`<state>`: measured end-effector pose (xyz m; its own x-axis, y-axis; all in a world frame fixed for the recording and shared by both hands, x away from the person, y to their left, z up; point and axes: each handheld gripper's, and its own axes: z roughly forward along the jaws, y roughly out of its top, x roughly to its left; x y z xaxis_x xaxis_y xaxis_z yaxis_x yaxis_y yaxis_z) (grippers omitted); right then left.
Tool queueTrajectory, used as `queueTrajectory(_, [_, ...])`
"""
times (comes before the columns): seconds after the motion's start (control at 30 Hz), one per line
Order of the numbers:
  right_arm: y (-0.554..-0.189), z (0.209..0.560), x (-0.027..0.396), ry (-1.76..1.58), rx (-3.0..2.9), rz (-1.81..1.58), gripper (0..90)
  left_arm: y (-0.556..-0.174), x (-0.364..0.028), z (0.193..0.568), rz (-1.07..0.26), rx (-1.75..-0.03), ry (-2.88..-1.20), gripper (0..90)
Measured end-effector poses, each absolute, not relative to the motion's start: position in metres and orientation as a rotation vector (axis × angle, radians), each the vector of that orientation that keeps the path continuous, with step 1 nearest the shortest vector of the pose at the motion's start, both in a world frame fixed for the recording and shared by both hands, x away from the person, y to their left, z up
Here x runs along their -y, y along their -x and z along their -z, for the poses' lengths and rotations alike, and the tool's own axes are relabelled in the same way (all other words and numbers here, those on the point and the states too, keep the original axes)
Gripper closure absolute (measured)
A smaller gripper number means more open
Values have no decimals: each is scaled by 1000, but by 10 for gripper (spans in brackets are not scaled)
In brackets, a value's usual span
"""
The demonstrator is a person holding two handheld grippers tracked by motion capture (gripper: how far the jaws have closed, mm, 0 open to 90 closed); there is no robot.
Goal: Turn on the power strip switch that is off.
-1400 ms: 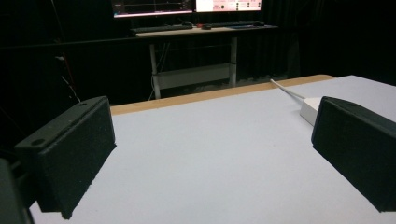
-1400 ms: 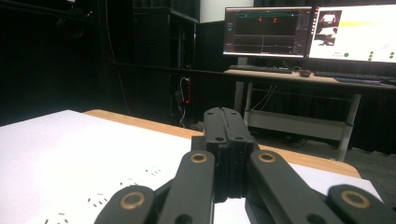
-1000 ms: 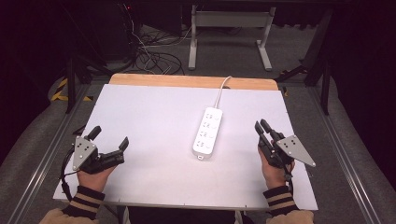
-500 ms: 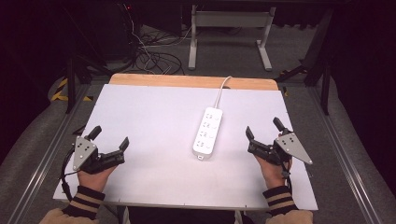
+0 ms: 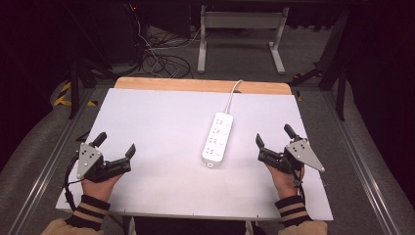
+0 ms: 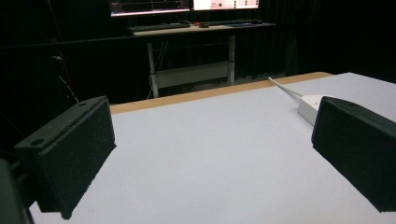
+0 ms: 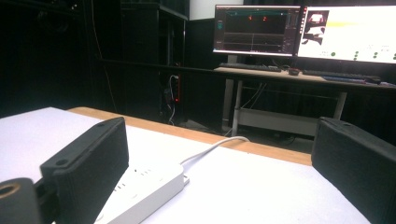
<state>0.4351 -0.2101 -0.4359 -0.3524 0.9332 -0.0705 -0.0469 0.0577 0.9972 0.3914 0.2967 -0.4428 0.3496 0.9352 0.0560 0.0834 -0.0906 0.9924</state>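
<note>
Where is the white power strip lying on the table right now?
In the high view the power strip lies right of centre on the white table, nearer the right tongs than the left tongs, its cable running toward the far wooden edge.

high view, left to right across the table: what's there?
Left tool, jaws open → white power strip → right tool, jaws open after just widening, nothing between them. All on the white table.

a long white plastic power strip (image 5: pixel 218 139) lies on the white table (image 5: pixel 156 122) between the left gripper (image 5: pixel 116 150) and the right gripper (image 5: pixel 274 139), both wide open.
</note>
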Motion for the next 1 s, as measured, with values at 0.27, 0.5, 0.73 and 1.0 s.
queueTrajectory(0.27, [-436, 438, 207, -946, -1503, -1420, 52, -389, -296, 443, -948, -972, -1482, 2])
queueTrajectory(0.5, [-436, 440, 206, -942, -1516, -1415, 53, -391, -295, 443, -942, -974, -1490, 2])
queueTrajectory(0.73, [-435, 440, 208, -951, -1507, -1413, 54, -391, -296, 443, -939, -975, -1489, 2])
queueTrajectory(1.0, [-435, 440, 208, -951, -1510, -1413, 56, -392, -296, 443, -933, -979, -1486, 3])
